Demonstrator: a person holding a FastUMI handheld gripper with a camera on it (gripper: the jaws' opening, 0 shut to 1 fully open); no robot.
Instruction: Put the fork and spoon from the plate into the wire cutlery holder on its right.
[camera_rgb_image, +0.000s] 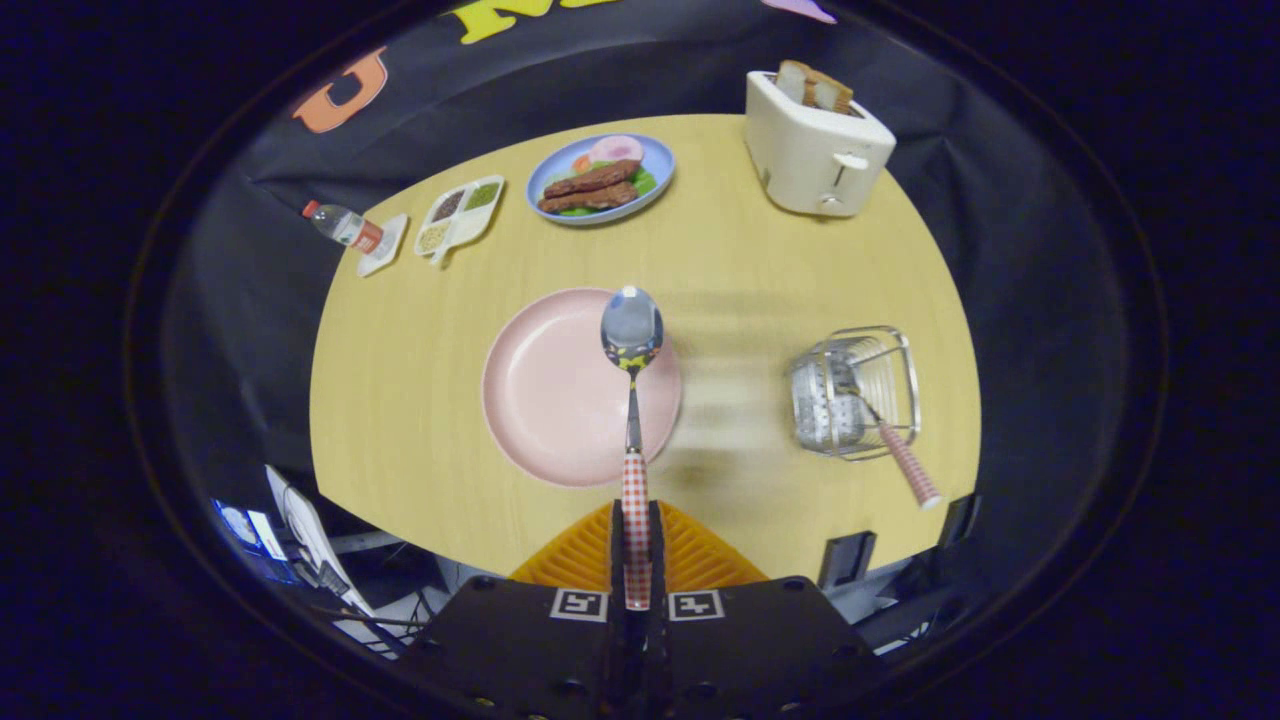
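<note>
Table (420, 400) beside plate (550, 390) lies open; hand-held gripper (636, 560) clamps spoon (632, 335).

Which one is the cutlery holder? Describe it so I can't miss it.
On the yellow table, look to the right of the pink plate and nearer than the toaster. The holder is the shiny wire basket, with a checked-handled fork leaning out. The gripper is shut on the spoon.

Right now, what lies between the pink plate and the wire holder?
Bare table separates pink plate from wire holder in the gripper view. The tool grips the spoon.
</note>
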